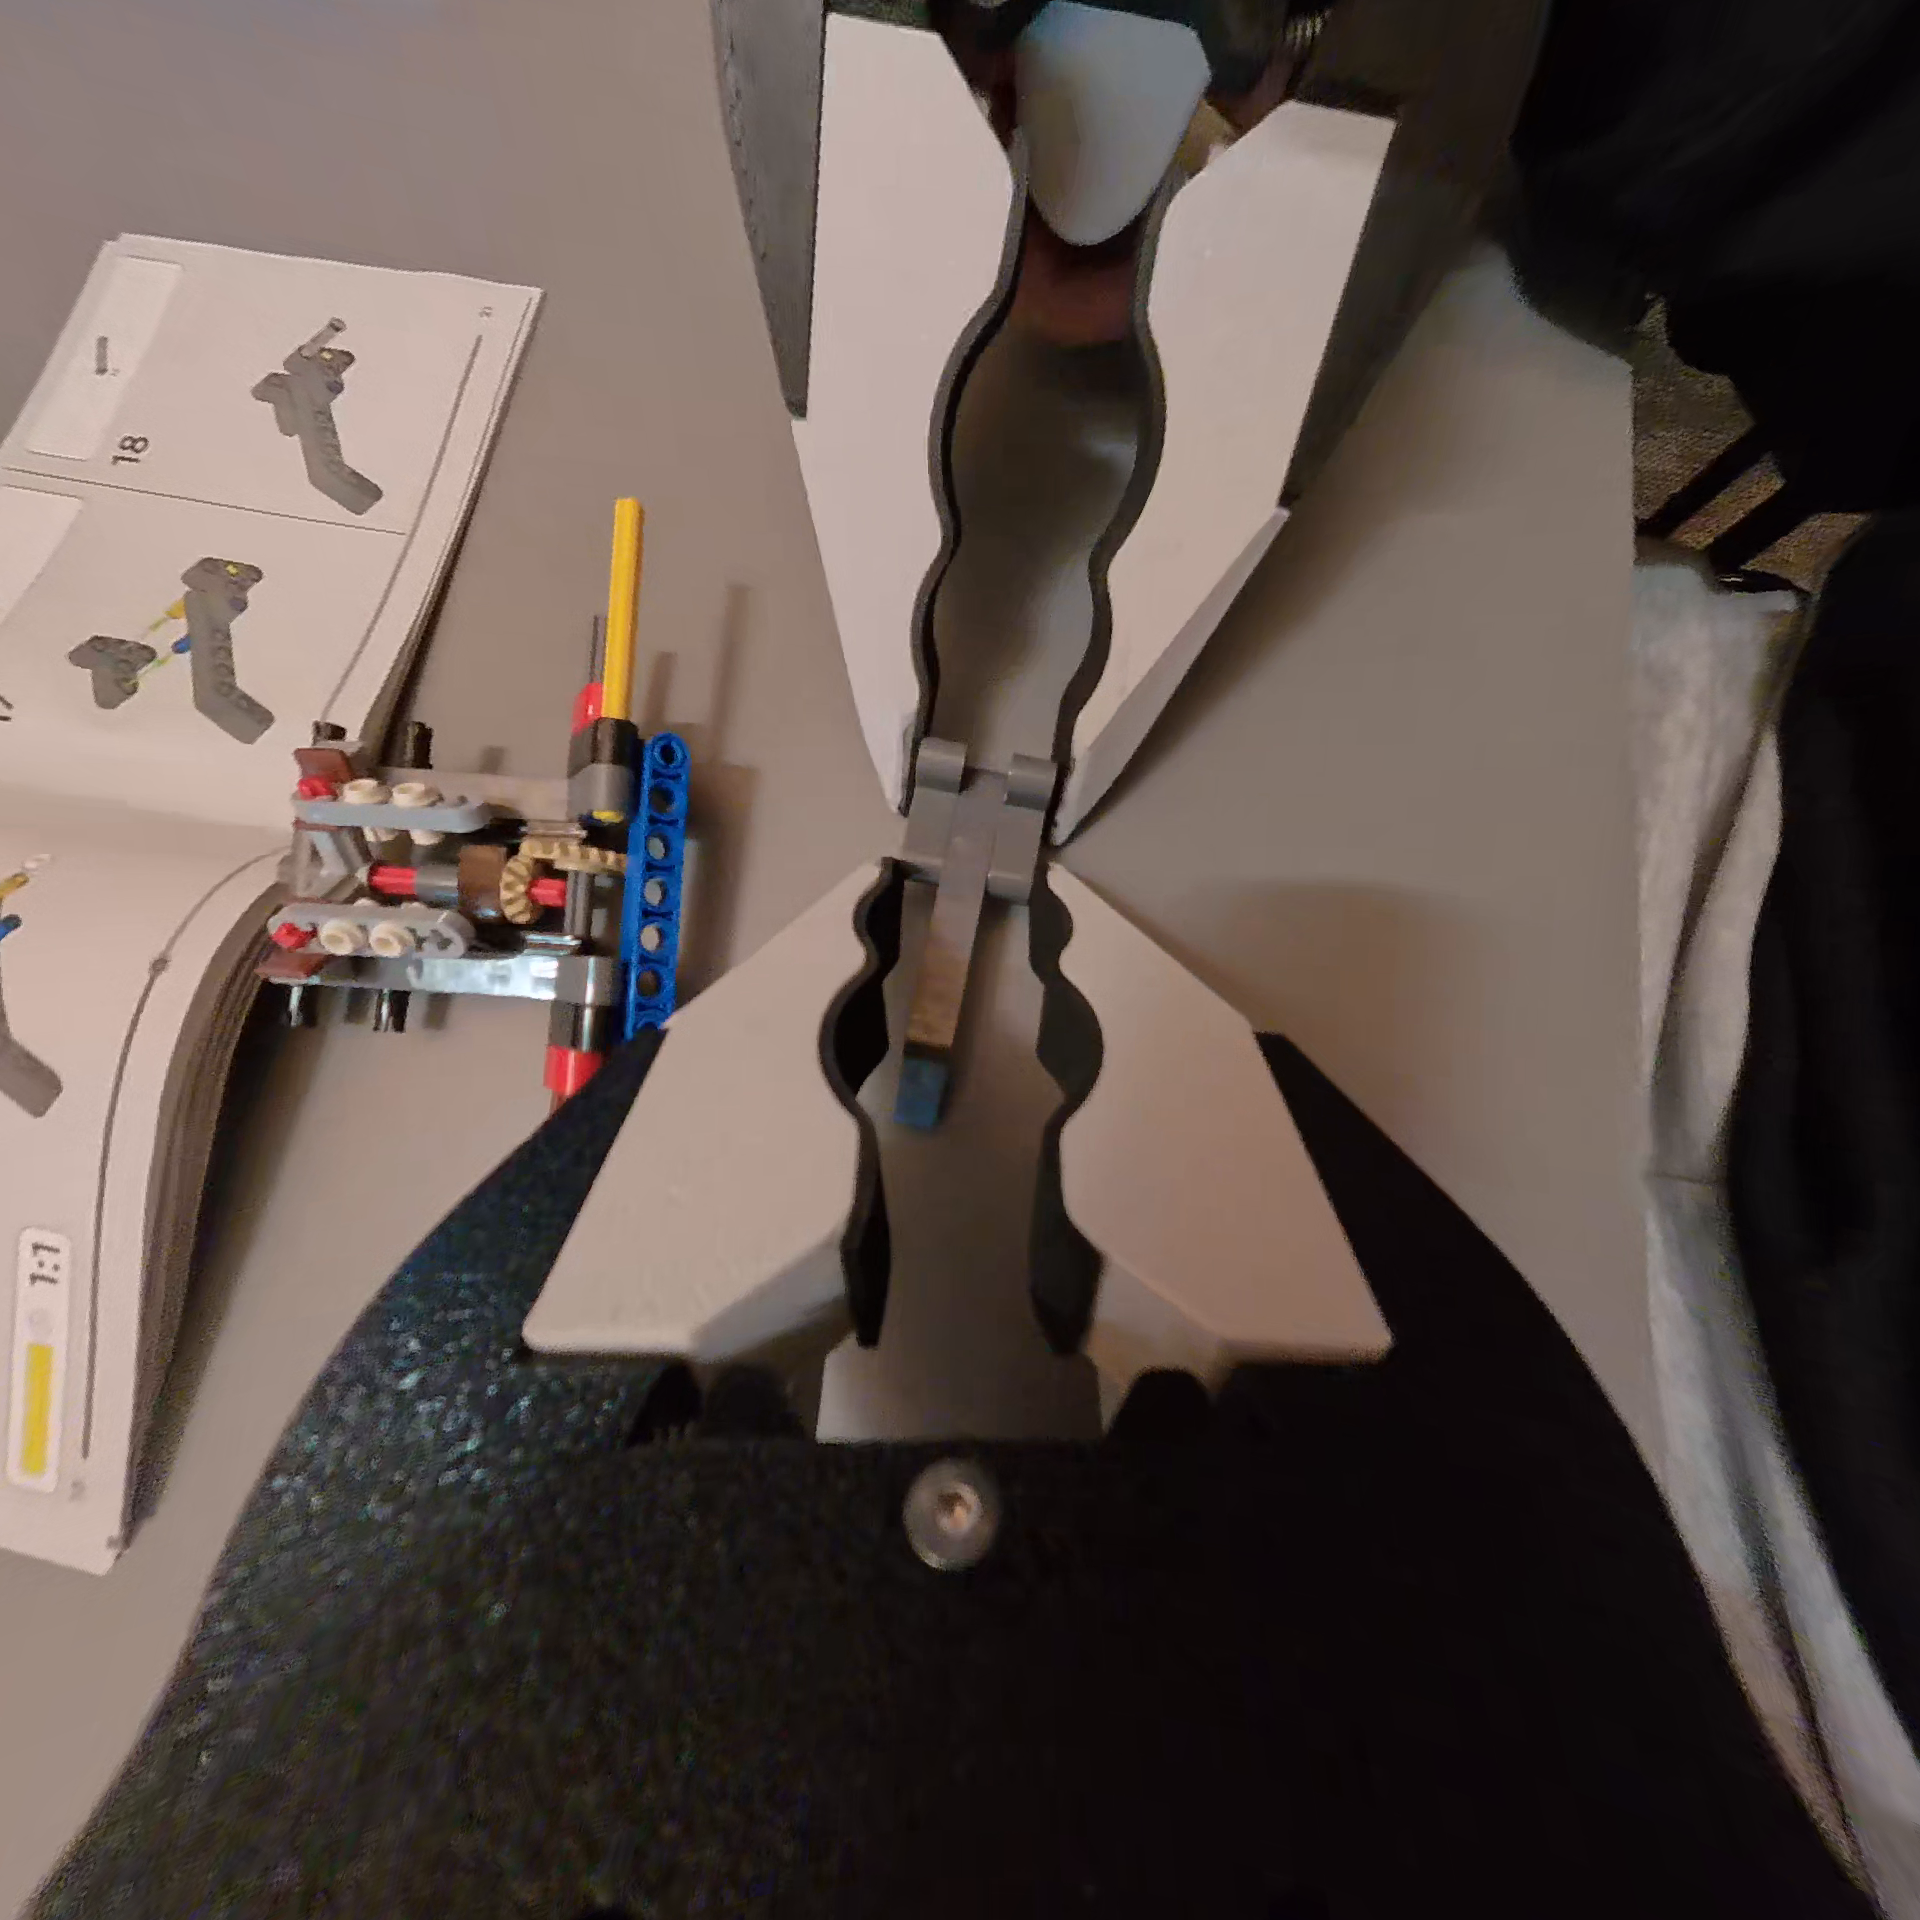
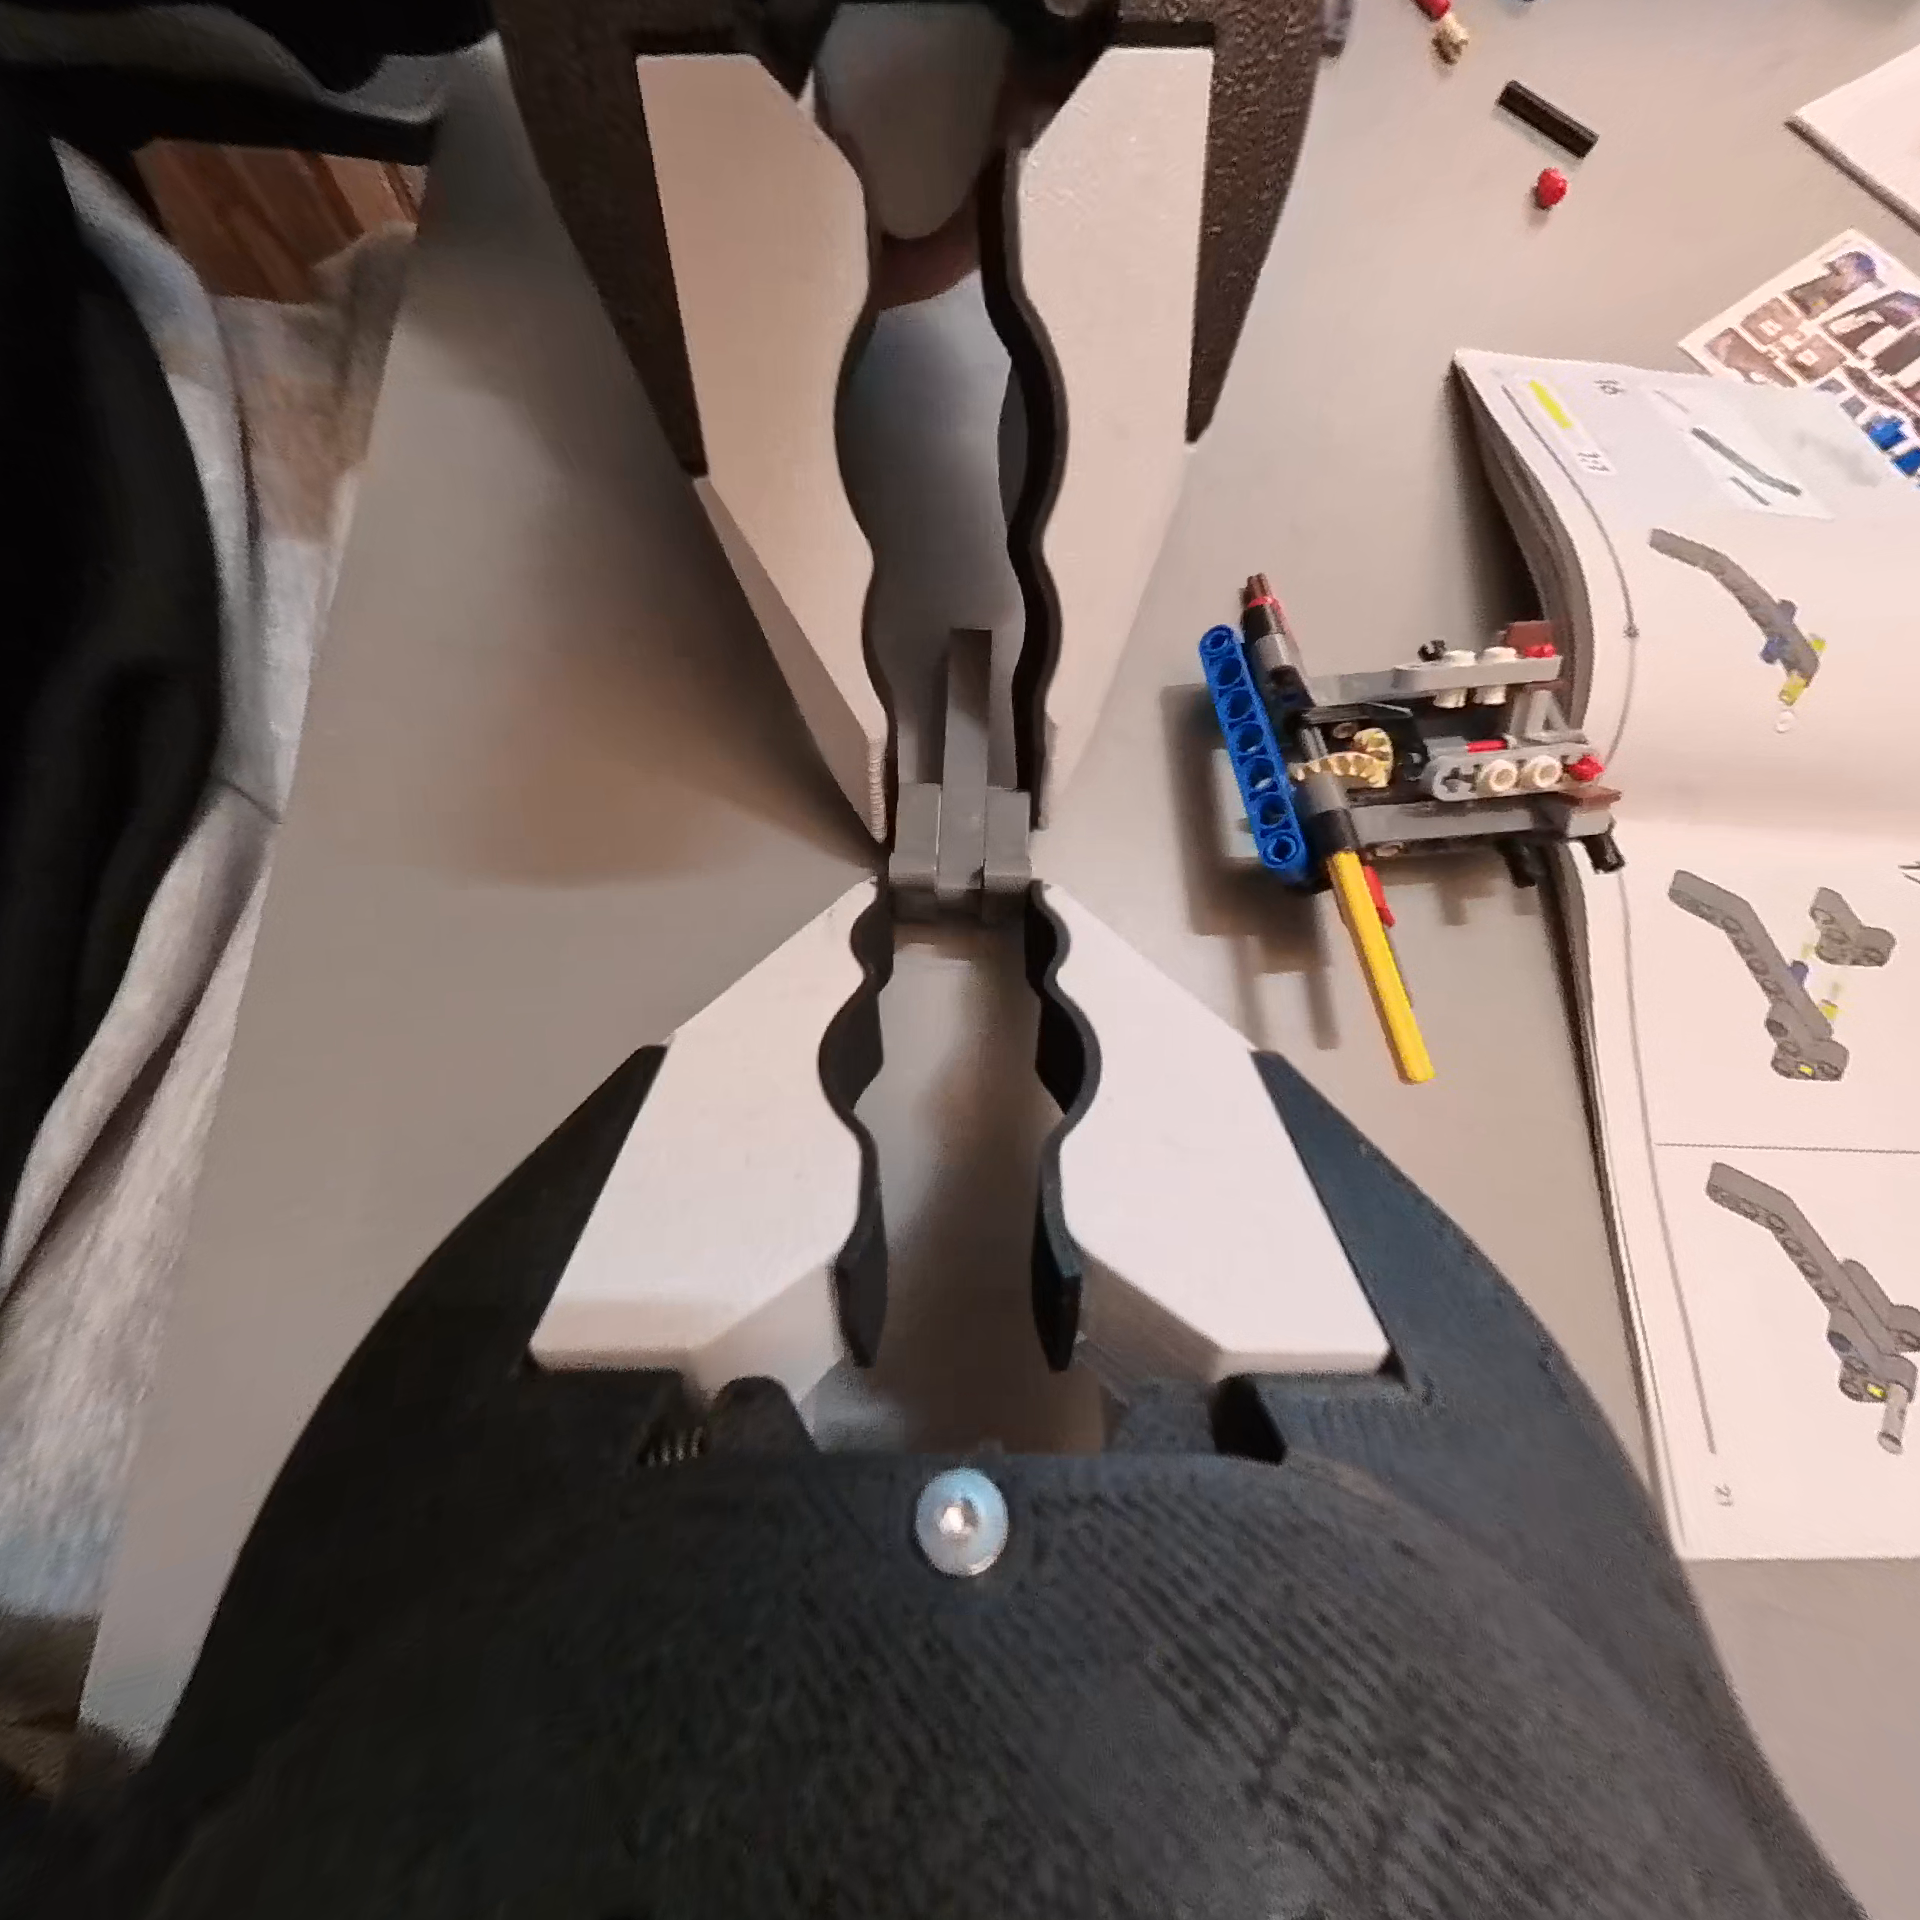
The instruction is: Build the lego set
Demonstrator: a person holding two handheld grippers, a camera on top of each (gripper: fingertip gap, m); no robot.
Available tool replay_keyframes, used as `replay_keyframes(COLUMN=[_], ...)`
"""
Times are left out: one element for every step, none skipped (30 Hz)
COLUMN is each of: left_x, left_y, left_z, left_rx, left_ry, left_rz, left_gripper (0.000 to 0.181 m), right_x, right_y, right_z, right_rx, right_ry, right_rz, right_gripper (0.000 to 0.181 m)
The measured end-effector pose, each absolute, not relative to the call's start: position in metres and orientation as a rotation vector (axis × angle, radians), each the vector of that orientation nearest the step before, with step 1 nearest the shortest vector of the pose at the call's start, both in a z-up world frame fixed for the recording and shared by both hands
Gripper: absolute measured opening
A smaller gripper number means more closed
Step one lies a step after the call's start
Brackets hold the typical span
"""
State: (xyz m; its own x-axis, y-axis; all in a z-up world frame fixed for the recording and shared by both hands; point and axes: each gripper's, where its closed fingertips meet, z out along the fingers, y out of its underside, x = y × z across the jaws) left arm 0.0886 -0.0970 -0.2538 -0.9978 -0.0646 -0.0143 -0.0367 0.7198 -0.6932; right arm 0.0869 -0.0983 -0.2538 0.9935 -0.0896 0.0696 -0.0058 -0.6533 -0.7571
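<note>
Your two claws meet tip to tip above the counter, both pinched on the same small grey lego sub-assembly. The left claw is narrow, holding its long beam, whose blue pin pokes back between the fingers. The right claw is narrow too, clamping the two short grey connectors. The piece looks light, rigid and slick, so I would press squarely on the flat faces, not the rounded ends. The partly built model lies well aside, against the open instruction booklet.
</note>
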Motion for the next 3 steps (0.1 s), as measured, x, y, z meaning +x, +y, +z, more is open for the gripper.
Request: replay_keyframes(left_x=[0.0898, 0.0896, 0.09], left_y=[-0.0976, -0.098, -0.0978], left_z=[-0.2537, -0.2536, -0.2528], left_rx=[-0.085, -0.079, -0.079], left_ry=[2.874, 2.872, 2.861], left_rz=[-1.163, -1.174, -1.187], left_gripper=[0.023, 0.023, 0.024], right_x=[0.0881, 0.0885, 0.0889], right_y=[-0.099, -0.0993, -0.0993], right_z=[-0.2538, -0.2541, -0.2542], right_rx=[-2.28, -2.281, -2.282], right_ry=[0.077, 0.085, 0.098], right_rz=[-0.126, -0.116, -0.105], right_gripper=[0.023, 0.023, 0.023])
